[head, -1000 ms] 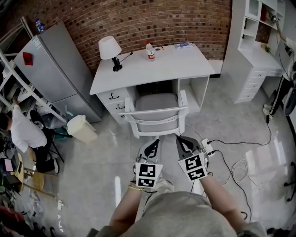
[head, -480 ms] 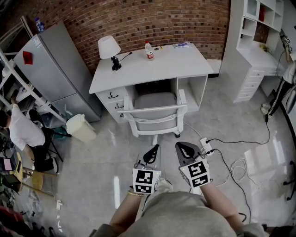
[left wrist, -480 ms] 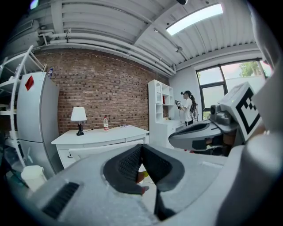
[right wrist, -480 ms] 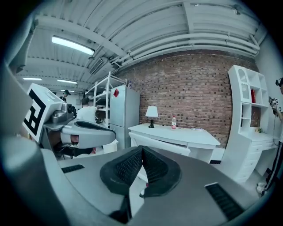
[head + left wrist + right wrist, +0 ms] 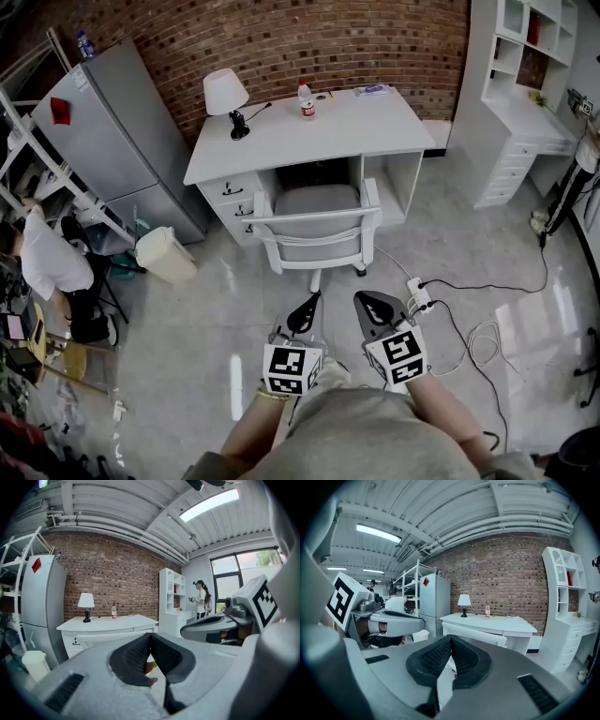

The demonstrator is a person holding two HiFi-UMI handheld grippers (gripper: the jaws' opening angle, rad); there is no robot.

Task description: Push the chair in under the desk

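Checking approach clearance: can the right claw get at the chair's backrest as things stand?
Probably yes. The right claw, shut, faces the chair's backrest with only bare floor between them; the power strip lies off to its right.

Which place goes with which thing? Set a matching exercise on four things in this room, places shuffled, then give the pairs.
Things: 1 lamp; 2 chair; 3 bin; 4 power strip.
Places: A on the floor beside the fridge; B on the desk, at its left end in the head view; C on the floor just right of the right gripper; D seat partly under the desk.
Pairs: 1-B; 2-D; 3-A; 4-C.
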